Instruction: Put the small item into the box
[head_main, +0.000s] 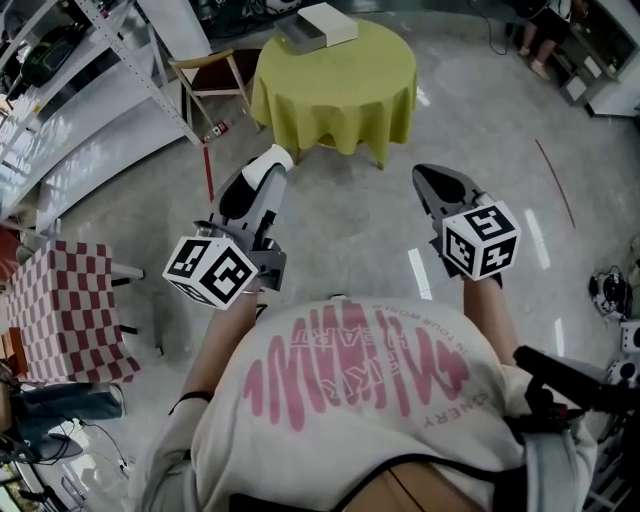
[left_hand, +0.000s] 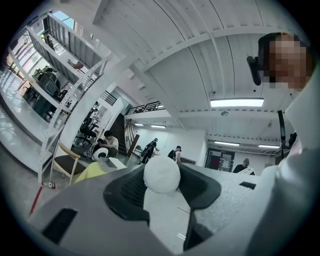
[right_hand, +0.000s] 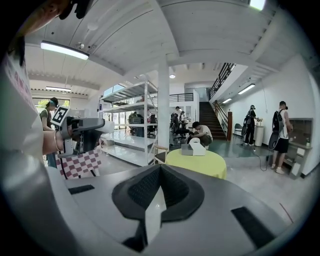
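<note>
lettering on shirt (head_main: 350, 400) reads "heart"; left tool (head_main: 266, 168) grips white ball (left_hand: 161, 175).

Head cam sits above the person (head_main: 350, 400), looking steeply down. Left gripper (head_main: 268, 165) and right gripper (head_main: 428, 178) cams sit close behind their fingers (right_hand: 132, 192), facing outward. All three share the far yellow worktop (head_main: 340, 90).

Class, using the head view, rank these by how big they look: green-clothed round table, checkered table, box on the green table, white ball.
1. green-clothed round table
2. checkered table, only slightly smaller and nearer the camera, so this order is unsure
3. box
4. white ball
</note>
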